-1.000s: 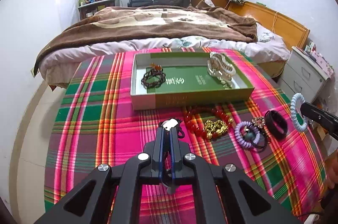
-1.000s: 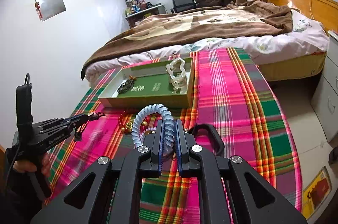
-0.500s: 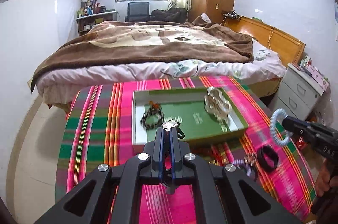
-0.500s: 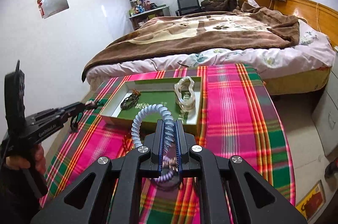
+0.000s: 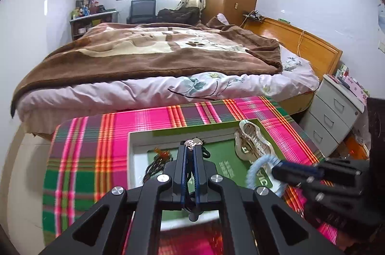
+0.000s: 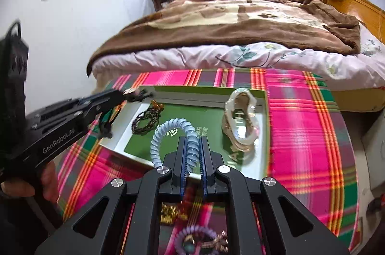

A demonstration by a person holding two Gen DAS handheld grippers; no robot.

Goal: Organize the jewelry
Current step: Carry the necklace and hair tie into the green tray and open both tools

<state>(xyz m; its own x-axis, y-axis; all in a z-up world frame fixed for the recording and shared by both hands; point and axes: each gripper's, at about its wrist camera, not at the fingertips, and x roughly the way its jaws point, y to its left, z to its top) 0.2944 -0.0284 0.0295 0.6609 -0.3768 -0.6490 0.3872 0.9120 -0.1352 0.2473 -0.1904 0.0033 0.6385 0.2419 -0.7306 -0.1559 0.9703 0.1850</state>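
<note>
The right gripper (image 6: 192,146) pinches a pale blue coil hair tie (image 6: 172,132) between its blue-lined fingers; the springy plastic loop arcs up and to the left of the fingertips, above the green box (image 6: 207,91). The left gripper (image 5: 191,146) is pressed together on a small silvery charm (image 5: 192,142) with a black cord hanging beside its fingers, held over the box's near left part.

The box is a shallow rectangular tray with white inner walls and a flat green floor printed with pale characters. Inside, at the left, lies a dark beaded bracelet (image 6: 145,121) with amber beads at one end; at the right lies a glossy, translucent whitish hair claw (image 6: 240,120).

The box sits on a pink, green and orange plaid cloth (image 6: 300,125). Nearer the right gripper's body, on the cloth, lie a purple coil hair tie (image 6: 192,234) and a gold-coloured beaded piece (image 6: 172,215), partly hidden.
</note>
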